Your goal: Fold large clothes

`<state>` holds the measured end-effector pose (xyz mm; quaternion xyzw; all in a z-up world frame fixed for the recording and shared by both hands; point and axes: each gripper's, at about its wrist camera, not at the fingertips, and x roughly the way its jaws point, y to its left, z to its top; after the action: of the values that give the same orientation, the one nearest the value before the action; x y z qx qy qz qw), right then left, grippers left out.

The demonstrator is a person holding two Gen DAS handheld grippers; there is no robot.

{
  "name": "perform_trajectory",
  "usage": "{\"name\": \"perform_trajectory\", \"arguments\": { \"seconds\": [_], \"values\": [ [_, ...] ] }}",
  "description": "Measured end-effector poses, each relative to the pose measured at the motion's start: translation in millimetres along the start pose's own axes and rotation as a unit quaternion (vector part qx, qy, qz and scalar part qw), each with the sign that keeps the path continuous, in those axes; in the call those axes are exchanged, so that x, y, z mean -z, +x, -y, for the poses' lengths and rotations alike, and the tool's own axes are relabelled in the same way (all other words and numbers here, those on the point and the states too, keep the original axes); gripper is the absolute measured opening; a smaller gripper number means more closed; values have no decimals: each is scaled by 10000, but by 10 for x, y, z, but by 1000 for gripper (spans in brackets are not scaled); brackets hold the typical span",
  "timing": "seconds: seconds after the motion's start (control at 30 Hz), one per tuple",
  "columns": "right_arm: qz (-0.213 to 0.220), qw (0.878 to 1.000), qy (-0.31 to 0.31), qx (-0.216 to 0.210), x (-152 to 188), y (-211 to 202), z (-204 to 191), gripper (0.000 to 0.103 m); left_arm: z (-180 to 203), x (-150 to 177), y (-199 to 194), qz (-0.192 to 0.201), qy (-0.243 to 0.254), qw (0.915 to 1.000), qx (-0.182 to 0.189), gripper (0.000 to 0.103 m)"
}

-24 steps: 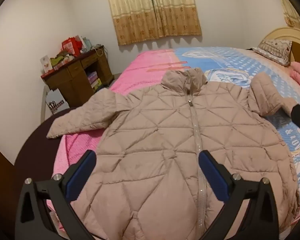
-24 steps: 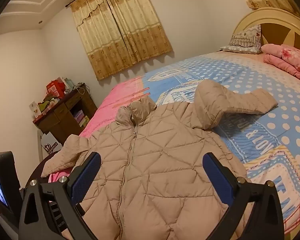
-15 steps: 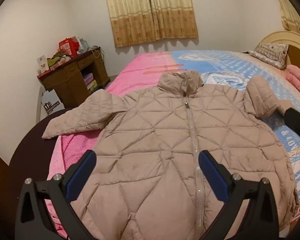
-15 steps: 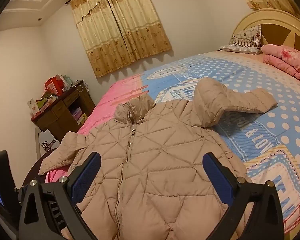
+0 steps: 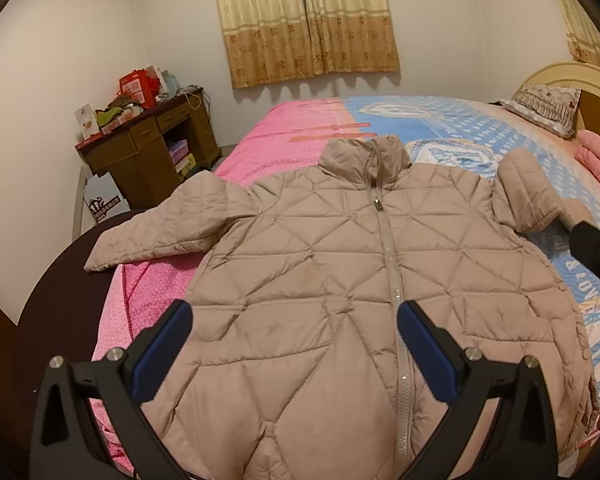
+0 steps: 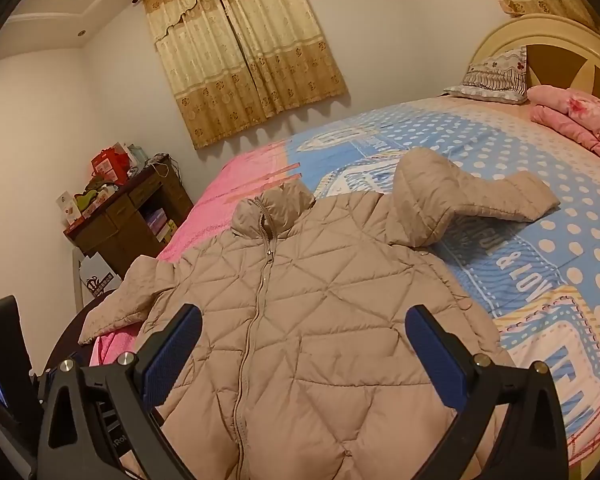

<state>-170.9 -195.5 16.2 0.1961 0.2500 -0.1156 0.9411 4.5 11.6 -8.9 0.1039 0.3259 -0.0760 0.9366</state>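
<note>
A beige quilted puffer jacket (image 5: pixel 340 280) lies front up and zipped on the bed, collar away from me, sleeves spread to both sides. It also shows in the right wrist view (image 6: pixel 320 320). Its left sleeve (image 5: pixel 160 232) reaches toward the bed's left edge. Its right sleeve (image 6: pixel 472 196) bends out over the blue sheet. My left gripper (image 5: pixel 294 320) is open and empty above the jacket's lower front. My right gripper (image 6: pixel 304 328) is open and empty above the jacket's lower right part. The right gripper's body shows at the right edge of the left wrist view (image 5: pixel 596 248).
The bed (image 6: pixel 540 152) has a pink and blue dotted sheet, a pillow (image 6: pixel 496 76) and folded pink bedding (image 6: pixel 580 120) by the headboard. A cluttered wooden desk (image 5: pixel 148 148) stands left of the bed. Curtains (image 5: pixel 308 20) hang on the far wall.
Both views have shifted slightly, with the jacket sitting a little lower and more centred in the left wrist view. Both grippers stay open and the jacket has not moved.
</note>
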Motion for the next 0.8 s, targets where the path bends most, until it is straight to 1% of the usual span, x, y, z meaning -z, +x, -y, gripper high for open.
{"name": "perform_trajectory", "arguments": {
  "seconds": [0.8],
  "values": [
    [-138, 9999, 19, -45, 27, 60, -11, 102, -18, 19, 56, -107, -58, 9999, 40, 103]
  ]
}}
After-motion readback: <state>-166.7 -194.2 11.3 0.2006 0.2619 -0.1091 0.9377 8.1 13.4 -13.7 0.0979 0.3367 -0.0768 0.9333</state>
